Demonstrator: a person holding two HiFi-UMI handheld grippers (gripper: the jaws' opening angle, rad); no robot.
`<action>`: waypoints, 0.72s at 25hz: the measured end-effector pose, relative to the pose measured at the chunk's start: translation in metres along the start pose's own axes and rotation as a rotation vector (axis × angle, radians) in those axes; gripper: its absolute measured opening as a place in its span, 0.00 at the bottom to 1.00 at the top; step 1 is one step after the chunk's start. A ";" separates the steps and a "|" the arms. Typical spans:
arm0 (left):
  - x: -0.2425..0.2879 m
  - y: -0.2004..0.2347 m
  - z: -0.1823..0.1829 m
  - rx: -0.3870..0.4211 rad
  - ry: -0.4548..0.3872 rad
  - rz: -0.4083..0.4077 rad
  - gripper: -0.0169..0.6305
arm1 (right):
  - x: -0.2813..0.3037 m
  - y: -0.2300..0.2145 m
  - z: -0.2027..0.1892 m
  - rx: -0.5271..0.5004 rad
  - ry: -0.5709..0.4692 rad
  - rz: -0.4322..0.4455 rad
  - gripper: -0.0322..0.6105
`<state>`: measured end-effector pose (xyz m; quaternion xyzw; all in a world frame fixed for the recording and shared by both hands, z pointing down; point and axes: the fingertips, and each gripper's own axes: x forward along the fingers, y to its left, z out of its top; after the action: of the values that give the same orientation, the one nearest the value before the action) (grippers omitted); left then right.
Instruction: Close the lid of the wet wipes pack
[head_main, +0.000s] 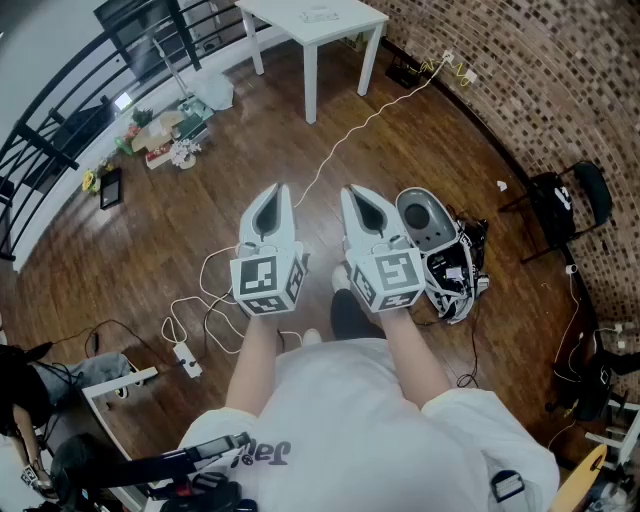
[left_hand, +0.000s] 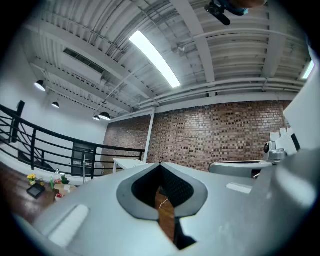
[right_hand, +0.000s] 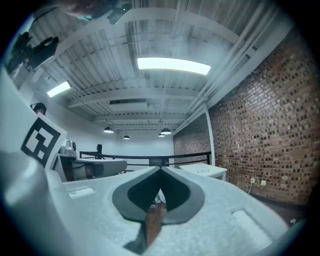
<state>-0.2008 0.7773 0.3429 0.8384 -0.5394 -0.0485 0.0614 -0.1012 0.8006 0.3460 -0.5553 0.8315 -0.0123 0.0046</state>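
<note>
I see no wet wipes pack that I can identify. A small flat thing (head_main: 319, 15) lies on the white table (head_main: 345, 28) far ahead, too small to make out. In the head view my left gripper (head_main: 277, 191) and right gripper (head_main: 351, 193) are held side by side at waist height, pointing forward over the wooden floor. The tips of both are closed together and hold nothing. The left gripper view shows my left gripper (left_hand: 160, 164) aimed at the brick wall. My right gripper (right_hand: 160, 169) points at the railing and the table (right_hand: 202, 171).
A grey shell-shaped device (head_main: 428, 221) with tangled cables lies on the floor just right of my right gripper. A white cable and power strip (head_main: 187, 359) run across the floor. Clutter (head_main: 165, 135) sits by the black railing (head_main: 60, 105). A black chair (head_main: 562, 203) stands by the brick wall.
</note>
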 end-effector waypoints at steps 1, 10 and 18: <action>0.017 0.002 -0.001 0.002 0.002 0.002 0.05 | 0.013 -0.011 -0.001 0.001 0.000 0.004 0.03; 0.171 0.003 0.032 0.032 -0.060 0.040 0.05 | 0.127 -0.130 0.035 -0.003 -0.072 0.036 0.03; 0.252 -0.001 -0.002 0.024 0.031 0.055 0.05 | 0.184 -0.193 -0.010 0.079 0.001 0.083 0.03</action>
<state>-0.0957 0.5485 0.3412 0.8245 -0.5619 -0.0272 0.0608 0.0059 0.5571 0.3620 -0.5198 0.8526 -0.0452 0.0269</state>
